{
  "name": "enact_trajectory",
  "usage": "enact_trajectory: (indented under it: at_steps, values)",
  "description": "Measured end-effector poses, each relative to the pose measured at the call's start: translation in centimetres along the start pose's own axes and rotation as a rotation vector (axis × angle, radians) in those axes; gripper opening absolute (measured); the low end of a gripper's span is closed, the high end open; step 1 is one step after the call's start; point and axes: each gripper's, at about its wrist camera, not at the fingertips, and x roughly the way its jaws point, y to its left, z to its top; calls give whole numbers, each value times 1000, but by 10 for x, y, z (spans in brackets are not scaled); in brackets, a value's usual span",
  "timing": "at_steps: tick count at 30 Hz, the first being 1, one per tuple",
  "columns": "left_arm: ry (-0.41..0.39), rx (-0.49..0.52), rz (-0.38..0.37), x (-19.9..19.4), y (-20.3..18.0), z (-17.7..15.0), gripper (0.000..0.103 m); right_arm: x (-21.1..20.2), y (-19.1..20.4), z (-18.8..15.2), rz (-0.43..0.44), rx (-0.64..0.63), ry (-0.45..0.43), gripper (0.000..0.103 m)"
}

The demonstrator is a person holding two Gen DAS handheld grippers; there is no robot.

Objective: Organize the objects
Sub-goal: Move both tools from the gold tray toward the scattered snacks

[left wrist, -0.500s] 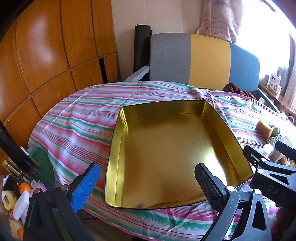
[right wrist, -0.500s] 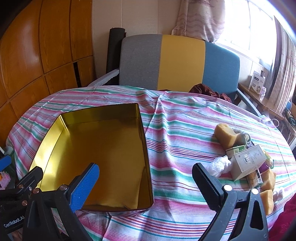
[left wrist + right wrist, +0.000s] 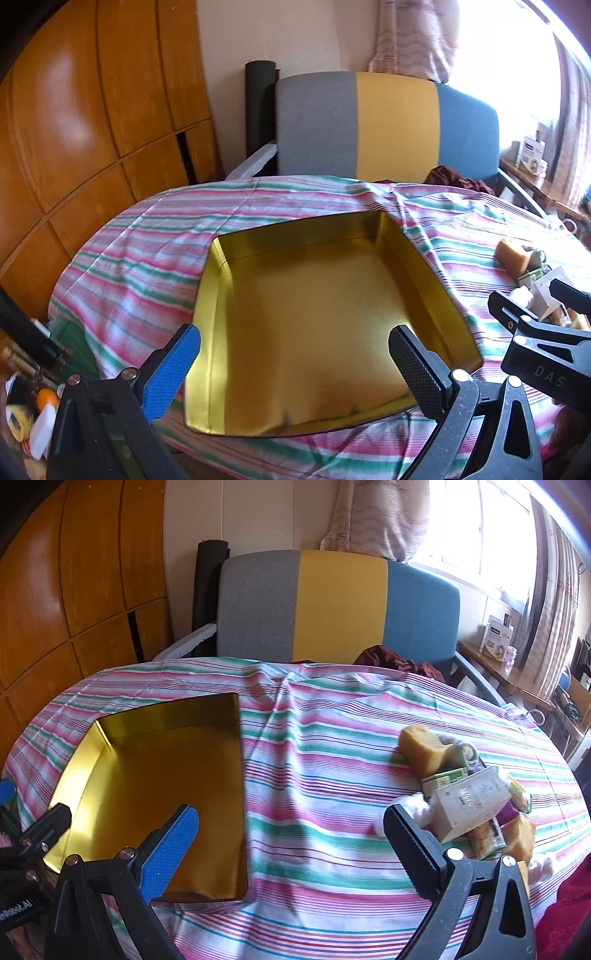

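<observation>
Left wrist view: our left gripper point(image 3: 295, 365) is wide open with nothing in it, hanging over the near part of the gold tin point(image 3: 424, 258). The tin's near rim sits close to the table edge, just below our fingers. Our right gripper point(image 3: 291, 849) is wide open too, over bare striped cloth point(image 3: 332, 738). The tin is to its left, and the pile of small things with the white box point(image 3: 469, 805) is just to its right. Lots of free cloth lies ahead of it.
</observation>
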Motion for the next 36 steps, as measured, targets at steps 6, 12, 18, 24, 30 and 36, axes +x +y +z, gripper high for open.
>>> enact_trajectory:
  at_steps: [6, 12, 18, 24, 30, 36]
  values:
    - [-22, 101, -47, 3, -38, 18, 103, 2, -66, 9, -80, 78, 21, 102]
    - [-23, 189, -90, 13, -81, 25, 103, 1, -146, 10, -195, 171, 42, 102]
    - [-10, 267, -143, 21, -122, 28, 103, -4, -217, -1, -268, 296, 49, 102]
    - [-8, 338, -191, 24, -163, 32, 103, -3, -266, -17, -286, 442, 43, 102]
    - [15, 396, -261, 32, -208, 37, 103, -4, -294, -32, -238, 599, 17, 102]
    - [-22, 535, -351, 30, -262, 34, 102, -9, -306, -40, -217, 671, -1, 102]
